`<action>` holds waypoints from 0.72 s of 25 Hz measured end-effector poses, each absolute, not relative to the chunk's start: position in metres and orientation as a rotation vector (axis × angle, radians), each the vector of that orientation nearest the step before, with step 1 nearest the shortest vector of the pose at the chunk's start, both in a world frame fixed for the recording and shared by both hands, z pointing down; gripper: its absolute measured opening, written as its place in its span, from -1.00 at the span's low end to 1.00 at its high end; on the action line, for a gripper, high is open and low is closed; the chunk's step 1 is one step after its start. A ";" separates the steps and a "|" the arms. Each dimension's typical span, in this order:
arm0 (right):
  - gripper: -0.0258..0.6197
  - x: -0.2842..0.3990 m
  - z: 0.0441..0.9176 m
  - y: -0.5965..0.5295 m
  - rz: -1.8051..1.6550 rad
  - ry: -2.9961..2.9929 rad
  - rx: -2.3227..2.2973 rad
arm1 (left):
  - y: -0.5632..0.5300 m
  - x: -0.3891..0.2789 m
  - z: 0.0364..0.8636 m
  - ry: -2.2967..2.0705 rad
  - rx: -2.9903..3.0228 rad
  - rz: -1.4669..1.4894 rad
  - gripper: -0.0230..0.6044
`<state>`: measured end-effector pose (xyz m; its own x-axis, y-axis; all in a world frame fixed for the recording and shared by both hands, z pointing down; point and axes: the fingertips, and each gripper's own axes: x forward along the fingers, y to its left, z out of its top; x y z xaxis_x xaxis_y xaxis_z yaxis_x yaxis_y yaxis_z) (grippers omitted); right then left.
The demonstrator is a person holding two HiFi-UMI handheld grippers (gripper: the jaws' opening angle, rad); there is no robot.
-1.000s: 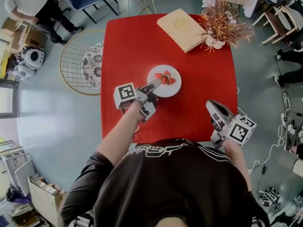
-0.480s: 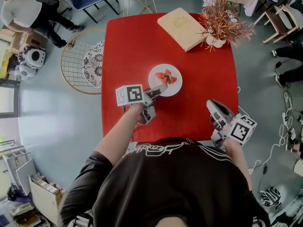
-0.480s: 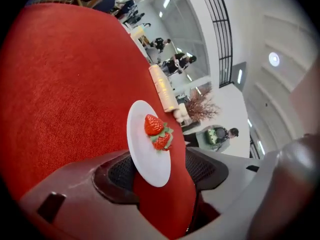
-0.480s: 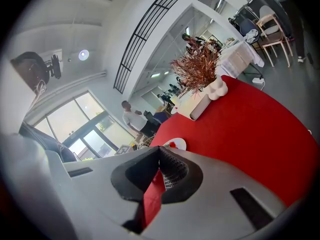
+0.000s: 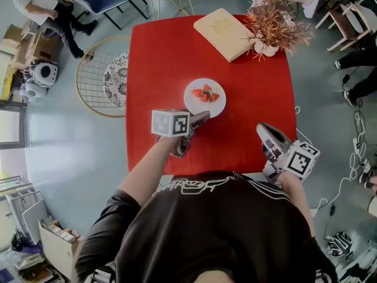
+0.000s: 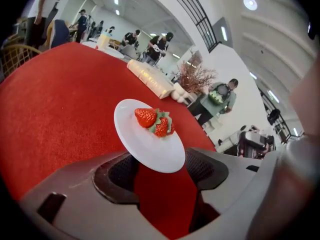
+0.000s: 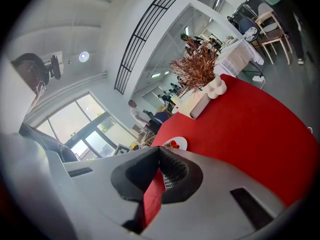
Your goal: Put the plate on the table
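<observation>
A small white plate point(image 5: 197, 105) carrying strawberries point(image 5: 205, 94) lies flat near the middle of the red table point(image 5: 165, 52). My left gripper point(image 5: 199, 121) sits just on my side of the plate, open. Its jaws have just been opening, and neither pad touches the rim. In the left gripper view the plate point(image 6: 145, 146) lies right ahead of the left gripper point(image 6: 162, 178), the strawberries point(image 6: 155, 121) on its far half. My right gripper point(image 5: 262, 130) hovers at the table's near right edge, shut and empty. From the right gripper point(image 7: 161, 156) the plate point(image 7: 176, 144) shows small and far off.
A beige flat box point(image 5: 225, 34) and a dried plant in a white vase point(image 5: 274, 31) stand at the table's far right. A round wire stand point(image 5: 91, 78) with a patterned dish point(image 5: 115, 81) sits left of the table. A person point(image 5: 50, 5) is at the far left.
My left gripper has rolled so its marker cube faces up, and it has drawn back slightly from the plate. The plate rests still on the table. The right gripper has stayed put.
</observation>
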<state>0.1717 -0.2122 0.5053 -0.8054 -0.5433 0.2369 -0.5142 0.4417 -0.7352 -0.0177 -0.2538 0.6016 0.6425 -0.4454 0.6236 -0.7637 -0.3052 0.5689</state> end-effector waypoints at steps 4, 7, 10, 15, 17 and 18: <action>-0.90 0.174 0.506 -0.204 -1.340 2.620 -0.966 | -0.247 -0.014 0.606 -0.958 2.033 0.548 -0.01; -0.90 0.174 0.506 -0.197 -1.334 2.643 -0.965 | -0.243 -0.015 0.607 -0.967 2.060 0.588 -0.01; -0.90 0.175 0.506 -0.191 -1.326 2.656 -0.960 | -0.240 -0.018 0.608 -0.980 2.068 0.604 -0.01; -0.90 0.179 0.507 -0.182 -1.323 2.668 -0.965 | -0.233 -0.023 0.609 -1.007 2.071 0.605 -0.01; -0.90 0.181 0.507 -0.178 -1.324 2.665 -0.959 | -0.229 -0.023 0.609 -1.020 2.076 0.615 -0.01; -0.90 0.182 0.508 -0.176 -1.326 2.664 -0.959 | -0.227 -0.024 0.609 -1.027 2.078 0.620 -0.01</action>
